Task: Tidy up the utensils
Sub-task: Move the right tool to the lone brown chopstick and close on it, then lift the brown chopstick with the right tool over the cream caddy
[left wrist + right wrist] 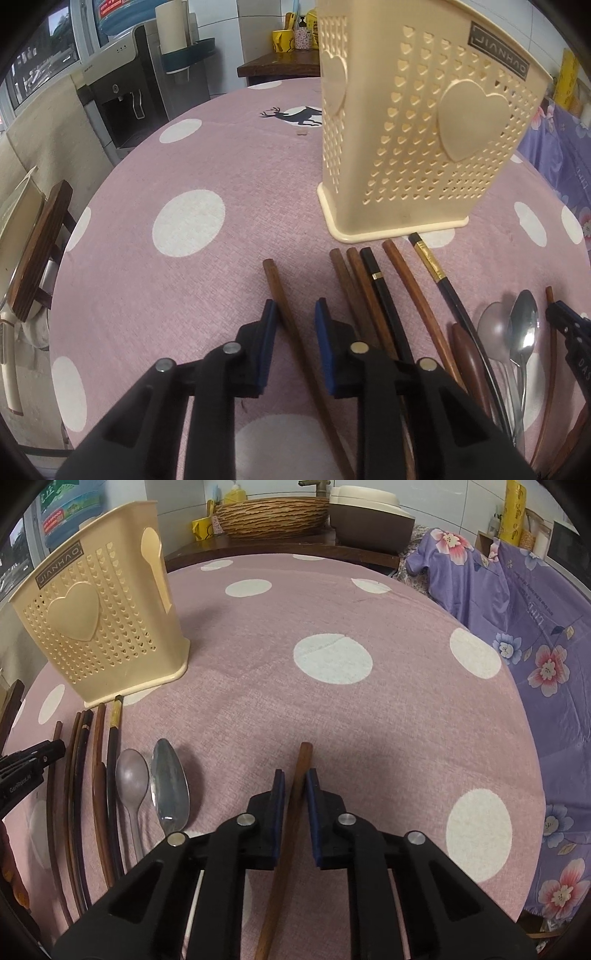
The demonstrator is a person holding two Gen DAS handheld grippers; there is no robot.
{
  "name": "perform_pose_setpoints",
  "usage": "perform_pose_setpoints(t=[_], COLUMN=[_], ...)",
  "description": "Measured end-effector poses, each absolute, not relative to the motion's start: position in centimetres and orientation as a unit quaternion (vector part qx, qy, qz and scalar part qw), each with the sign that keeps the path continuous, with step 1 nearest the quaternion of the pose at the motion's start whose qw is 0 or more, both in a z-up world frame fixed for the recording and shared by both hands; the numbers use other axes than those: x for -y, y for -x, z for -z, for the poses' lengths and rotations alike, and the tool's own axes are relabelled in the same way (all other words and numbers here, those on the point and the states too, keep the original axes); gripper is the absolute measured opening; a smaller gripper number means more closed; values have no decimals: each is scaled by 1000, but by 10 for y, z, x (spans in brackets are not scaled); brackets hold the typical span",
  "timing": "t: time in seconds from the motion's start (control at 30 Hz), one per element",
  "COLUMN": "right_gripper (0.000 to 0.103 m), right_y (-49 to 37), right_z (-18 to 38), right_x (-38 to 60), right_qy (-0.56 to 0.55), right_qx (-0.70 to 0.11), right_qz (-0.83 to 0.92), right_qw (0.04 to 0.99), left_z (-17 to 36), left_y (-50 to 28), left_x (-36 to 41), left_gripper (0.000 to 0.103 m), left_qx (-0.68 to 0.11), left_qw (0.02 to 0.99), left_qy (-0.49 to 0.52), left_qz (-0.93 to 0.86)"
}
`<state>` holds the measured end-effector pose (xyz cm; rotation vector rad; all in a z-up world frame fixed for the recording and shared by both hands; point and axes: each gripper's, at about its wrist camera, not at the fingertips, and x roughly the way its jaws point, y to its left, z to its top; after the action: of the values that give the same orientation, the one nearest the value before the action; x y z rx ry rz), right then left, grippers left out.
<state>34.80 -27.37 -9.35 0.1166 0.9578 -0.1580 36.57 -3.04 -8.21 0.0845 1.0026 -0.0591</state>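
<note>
Chopsticks (373, 295) lie low in frame; both grippers, left gripper (295, 310) and right gripper (295, 779), straddle one chopstick unclamped, so off-centre closing might roll it away.

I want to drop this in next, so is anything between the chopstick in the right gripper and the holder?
Yes: on the table, the two spoons and the row of chopsticks lie between it and the holder.

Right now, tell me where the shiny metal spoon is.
The shiny metal spoon lies on the pink dotted tablecloth in the right wrist view, left of the right gripper, right beside the dull grey spoon.
</note>
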Motion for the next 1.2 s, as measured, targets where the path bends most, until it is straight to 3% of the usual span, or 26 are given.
perform_pose_setpoints(t=[0.1, 0.7, 0.93, 1.2], right_gripper=[9, 8, 7, 7], right_y=[-350, -347, -347, -339], right_z=[94, 96, 94, 60], right_x=[272, 267, 278, 288], right_qy=[-52, -39, -82, -122], right_qx=[-459, -451, -444, -392], right_qz=[74, 70, 41, -10], right_qw=[884, 889, 891, 912], left_z=[82, 84, 83, 41], left_y=[-366, -364, -365, -357], left_x=[30, 35, 32, 20], left_gripper=[12, 11, 9, 8], left_qx=[-478, -461, -454, -402], left_qw=[877, 887, 891, 915], left_qy=[-46, -42, -21, 17], left_qz=[24, -4, -1, 17])
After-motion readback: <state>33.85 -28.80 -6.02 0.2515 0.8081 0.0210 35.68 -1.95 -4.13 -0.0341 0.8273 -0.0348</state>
